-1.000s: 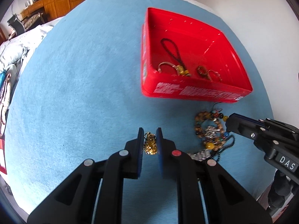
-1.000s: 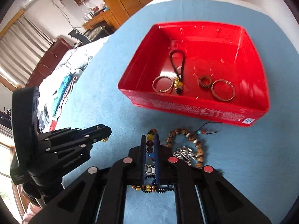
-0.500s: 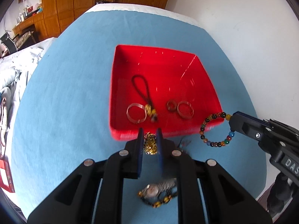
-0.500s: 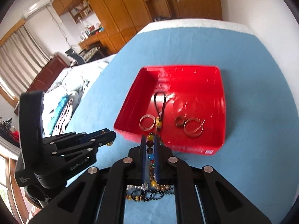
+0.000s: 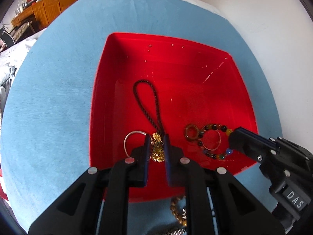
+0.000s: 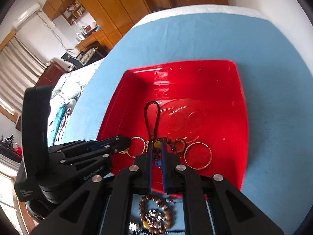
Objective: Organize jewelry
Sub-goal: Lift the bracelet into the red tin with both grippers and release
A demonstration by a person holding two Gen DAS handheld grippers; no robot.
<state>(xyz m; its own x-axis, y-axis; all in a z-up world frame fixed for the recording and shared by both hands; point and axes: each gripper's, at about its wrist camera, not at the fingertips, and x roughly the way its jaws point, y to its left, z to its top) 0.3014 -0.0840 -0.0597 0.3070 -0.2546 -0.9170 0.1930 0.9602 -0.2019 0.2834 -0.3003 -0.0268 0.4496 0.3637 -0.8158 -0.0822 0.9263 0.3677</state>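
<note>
I have both tools over the red tray [image 5: 101, 90], which sits on the blue-covered worktop [image 5: 49, 98]. My left tool [image 5: 157, 145] is clamped on a gold charm [image 5: 158, 152], its two fingers pressed against either side of it above the tray's near left part. My right tool [image 6: 156, 152] is clamped on a multicoloured bead bracelet [image 5: 215, 154]; from the left camera the loop of beads hangs from the fingertips above the tray's near right part, overlapping the view of the items below. Lying on the tray floor I see a dark braided cord loop [image 5: 145, 101] running toward the far side, a silver ring [image 5: 127, 141] just left of my left tool, a small brown ring [image 5: 190, 133], and a larger thin metal ring [image 6: 198, 156] beside it. Outside the tray, on the worktop close to me, a brown wooden bead bracelet [image 6: 166, 215] lies around a silvery ornament [image 6: 154, 218], with a metal watch band [image 5: 174, 231] partly hidden under the tools.
</note>
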